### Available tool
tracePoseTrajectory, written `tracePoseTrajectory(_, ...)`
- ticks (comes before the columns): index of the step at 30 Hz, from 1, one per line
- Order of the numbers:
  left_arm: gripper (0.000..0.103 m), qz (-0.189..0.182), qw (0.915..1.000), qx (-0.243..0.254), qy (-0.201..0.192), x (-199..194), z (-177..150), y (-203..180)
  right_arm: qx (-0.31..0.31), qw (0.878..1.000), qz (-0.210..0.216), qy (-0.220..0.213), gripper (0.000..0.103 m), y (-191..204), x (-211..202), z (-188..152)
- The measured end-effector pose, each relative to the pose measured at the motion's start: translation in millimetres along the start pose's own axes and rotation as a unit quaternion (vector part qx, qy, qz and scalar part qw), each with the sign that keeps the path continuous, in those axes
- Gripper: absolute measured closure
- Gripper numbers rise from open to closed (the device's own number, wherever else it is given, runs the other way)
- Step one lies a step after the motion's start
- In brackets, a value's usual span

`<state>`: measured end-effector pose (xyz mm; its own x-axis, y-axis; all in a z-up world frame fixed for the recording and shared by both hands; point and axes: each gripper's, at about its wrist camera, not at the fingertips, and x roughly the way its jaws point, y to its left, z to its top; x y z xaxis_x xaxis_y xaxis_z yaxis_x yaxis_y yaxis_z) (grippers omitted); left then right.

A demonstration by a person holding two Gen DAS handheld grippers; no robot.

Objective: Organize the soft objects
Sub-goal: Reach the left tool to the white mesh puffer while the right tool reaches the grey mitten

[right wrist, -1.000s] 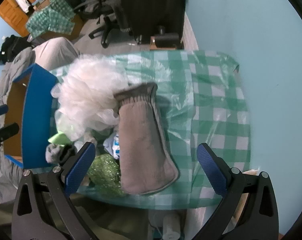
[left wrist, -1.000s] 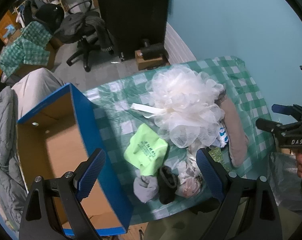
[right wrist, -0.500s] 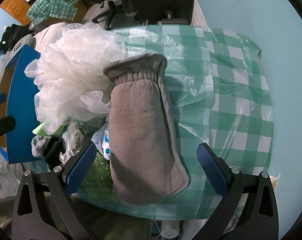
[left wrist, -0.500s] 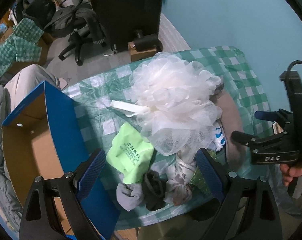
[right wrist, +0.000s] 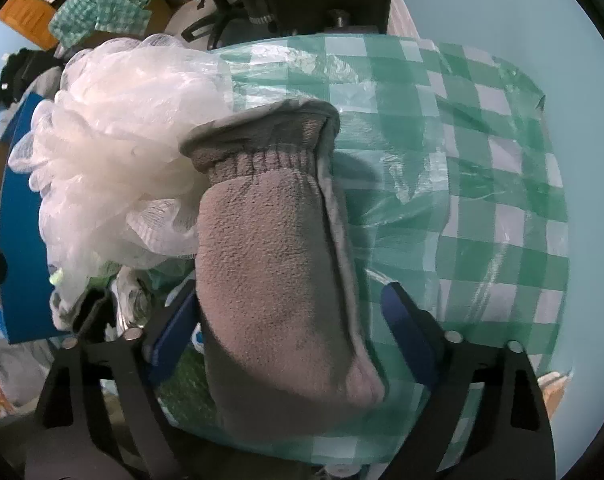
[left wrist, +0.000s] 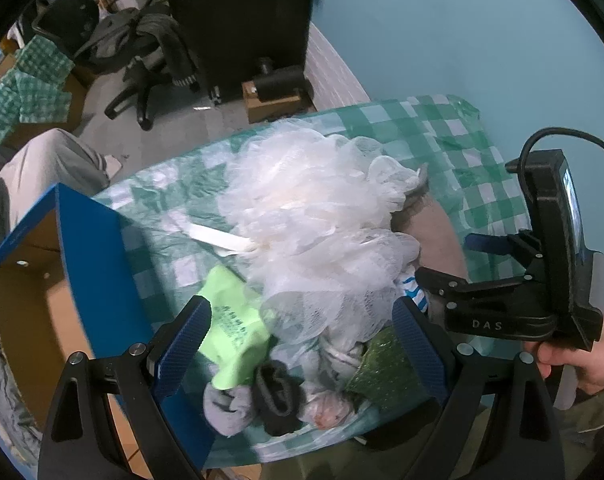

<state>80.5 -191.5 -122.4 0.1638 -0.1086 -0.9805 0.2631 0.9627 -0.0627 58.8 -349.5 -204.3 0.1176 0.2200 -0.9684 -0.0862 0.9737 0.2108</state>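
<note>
Soft objects are lying heaped on the checked tablecloth (right wrist: 482,152), ahead of both tongs; none is sitting in the blue-walled cardboard box (left wrist: 97,264) yet, so sorting appears to be at its start.

Box: standing off the left finger of the left tongs (left wrist: 302,344), open side up.

White mesh bath pouf (left wrist: 322,216): largest item, lying just ahead of the left tongs' tips and overhanging the smaller pieces.

Grey fleece mitt (right wrist: 277,280): lying lengthwise between the fingers of the right tongs (right wrist: 289,340), cuff pointing away. Right tongs are standing apart, straddling the mitt; left pad is partly hidden behind it, contact not confirmed.

Lime-green packet (left wrist: 229,332), grey sock (left wrist: 225,404), black sock (left wrist: 279,400) and green glitter piece (left wrist: 386,372): sitting between the left tongs' fingers, which are also standing apart and gripping nothing.

Risks, as judged:
- Mitt is thick and limp; a pinch on the top layer only may be letting it slip or drape out on the lift.
- Mitt cuff is touching the pouf; lifting may be dragging mesh along.
- Small items are sitting near the table edge; a snagged pouf could be sweeping them off.
</note>
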Motion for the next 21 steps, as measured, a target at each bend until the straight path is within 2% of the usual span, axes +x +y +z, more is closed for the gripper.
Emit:
tracePoseTrajectory(5, 0.010, -0.003, 0.9998, -0.006, 0.019, 15.6, 8.2, -5.6, -0.001, 1.000, 0.019, 0.009, 0.040, -16.2, -0.2, 3.6)
tracePoseTrajectory(8, 0.010, -0.007, 0.9997, -0.009, 0.024, 20.2, 13.3, -7.1, 0.002, 0.999, 0.030, 0.011, 0.046, -26.7, -4.6, 4.5)
tracePoseTrajectory(14, 0.010, 0.003, 0.9994, -0.001, 0.034, 35.6, 25.7, -12.6, 0.012, 0.999, 0.035, 0.005, 0.052, -45.9, -10.4, 4.9)
tracePoseTrajectory(19, 0.010, 0.012, 0.9982, 0.014, 0.057, 53.5, 32.7, -21.2, 0.021, 0.999, 0.042, 0.017, 0.052, -60.3, -3.4, 12.4)
tracePoseTrajectory(21, 0.010, 0.017, 0.9976, 0.016, 0.065, 60.6, 35.1, -23.3, 0.022, 0.999, 0.040, 0.017, 0.052, -54.5, -2.1, 12.5)
